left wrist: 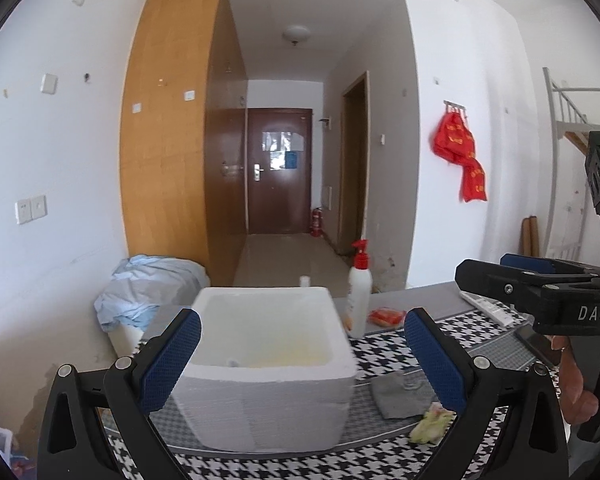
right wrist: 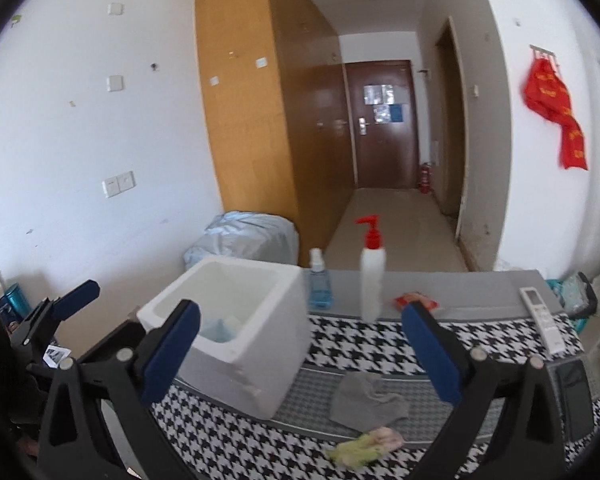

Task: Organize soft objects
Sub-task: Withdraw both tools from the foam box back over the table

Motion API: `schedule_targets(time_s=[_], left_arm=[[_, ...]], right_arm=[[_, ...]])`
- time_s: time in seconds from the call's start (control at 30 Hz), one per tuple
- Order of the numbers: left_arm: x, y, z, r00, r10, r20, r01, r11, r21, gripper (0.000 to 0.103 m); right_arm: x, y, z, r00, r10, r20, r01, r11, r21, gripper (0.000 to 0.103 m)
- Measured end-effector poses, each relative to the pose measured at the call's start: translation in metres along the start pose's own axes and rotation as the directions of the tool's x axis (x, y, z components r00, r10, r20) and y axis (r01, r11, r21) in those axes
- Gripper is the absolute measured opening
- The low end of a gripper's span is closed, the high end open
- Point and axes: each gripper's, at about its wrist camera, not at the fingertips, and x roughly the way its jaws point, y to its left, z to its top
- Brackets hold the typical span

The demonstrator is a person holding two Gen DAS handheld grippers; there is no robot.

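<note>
Lying below the wide-open right tongs (right wrist: 300,352), grey cloth (right wrist: 366,400) untouched.

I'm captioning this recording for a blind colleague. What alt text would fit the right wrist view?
The right gripper is open and holds nothing, above a houndstooth-cloth table with a white foam box on the left. A grey cloth and a yellow-green rag lie beside the box; a white pump bottle stands behind, with a hallway beyond.

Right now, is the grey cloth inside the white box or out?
Out. The grey cloth lies crumpled on the checked table cover, beside the white box, not in it.
</note>
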Motion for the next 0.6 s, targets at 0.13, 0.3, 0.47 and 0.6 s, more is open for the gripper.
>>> schedule_targets(time_s=[0.13, 0.3, 0.47, 0.6], left_arm=[[0.002, -0.014, 0.001, 0.999, -0.034, -0.002, 0.034, 0.999, 0.008, 0.102], [0.004, -0.027, 0.001, 0.998, -0.064, -0.011, 0.064, 0.998, 0.007, 0.102], [0.007, -0.039, 0.000, 0.995, -0.095, -0.014, 0.095, 0.995, 0.026, 0.102], [0.010, -0.047, -0.005, 0.991, -0.133, -0.020, 0.134, 0.990, 0.033, 0.102]], right_arm=[[-0.013, -0.012, -0.004, 0.999, -0.032, 0.014, 0.032, 0.999, 0.012, 0.102], [-0.027, -0.022, -0.010, 0.996, -0.077, 0.037, 0.077, 0.997, 0.015, 0.102], [-0.036, -0.031, -0.016, 0.993, -0.109, 0.050, 0.108, 0.994, 0.017, 0.102], [-0.041, -0.040, -0.025, 0.989, -0.135, 0.054, 0.134, 0.991, 0.019, 0.102]])
